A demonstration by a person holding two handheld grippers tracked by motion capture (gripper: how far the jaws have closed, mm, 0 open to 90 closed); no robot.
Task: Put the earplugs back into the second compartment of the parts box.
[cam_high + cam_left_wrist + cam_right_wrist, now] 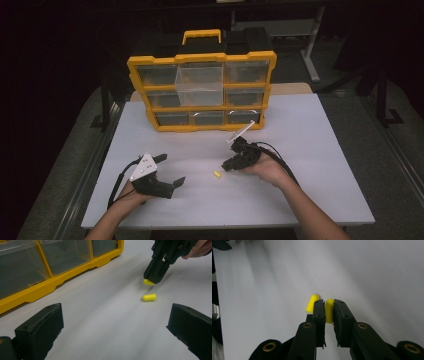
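Right gripper (329, 305) clamped on 1 yellow earplug (329, 310); 2nd earplug (312, 303) loose just beside on table (374, 277). Left gripper (170, 170) wide open, holding nothing.

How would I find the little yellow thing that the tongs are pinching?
Start at the big yellow drawer cabinet at the back of the white table, then come forward to the right tongs, pointing down at the tabletop. Squeezed between their black tips is a small yellow earplug. A second yellow earplug lies loose on the table beside it, and nothing grips that one.
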